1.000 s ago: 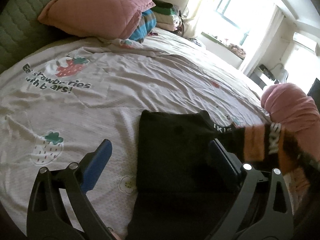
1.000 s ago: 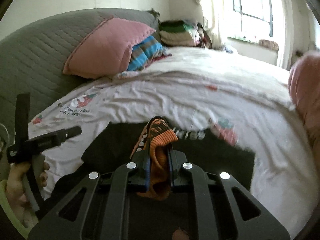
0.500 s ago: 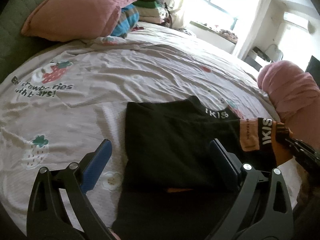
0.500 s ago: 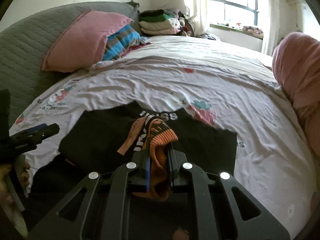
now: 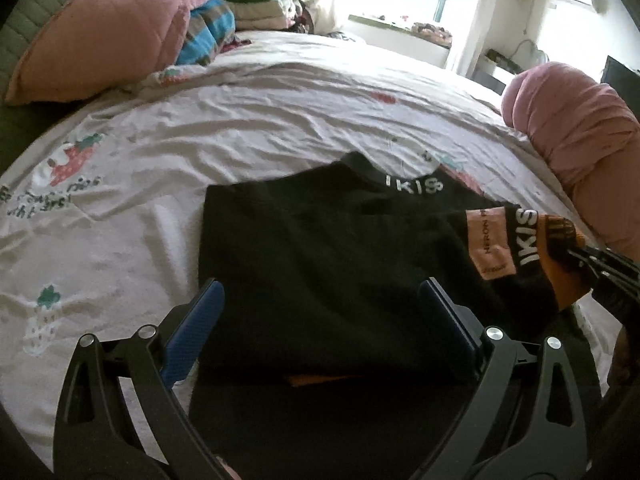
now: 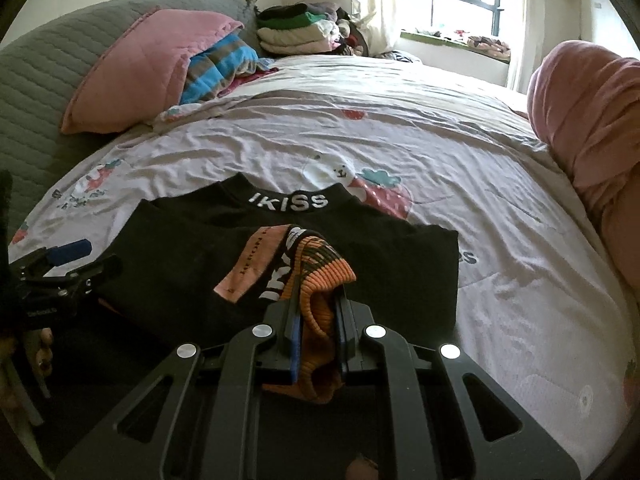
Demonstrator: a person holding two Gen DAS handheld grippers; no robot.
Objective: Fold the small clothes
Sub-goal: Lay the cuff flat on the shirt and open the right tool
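On the bed sheet (image 6: 400, 152), in front of the pink pillow (image 6: 148, 68), lies the black top (image 6: 192, 248), partly folded. Its collar points away toward the pillow and its body runs back toward the person. The right gripper (image 6: 316, 320) is squeezed tight on the orange cuff (image 6: 320, 280) of one sleeve, which is bent across the top's middle. The left gripper (image 5: 320, 312) hangs just over the near part of the top with its two blue pads wide apart, holding nothing. The sleeve is in the right hand, so I think that hand must lay it flat across the top next. The left one is close enough to press the cloth down.
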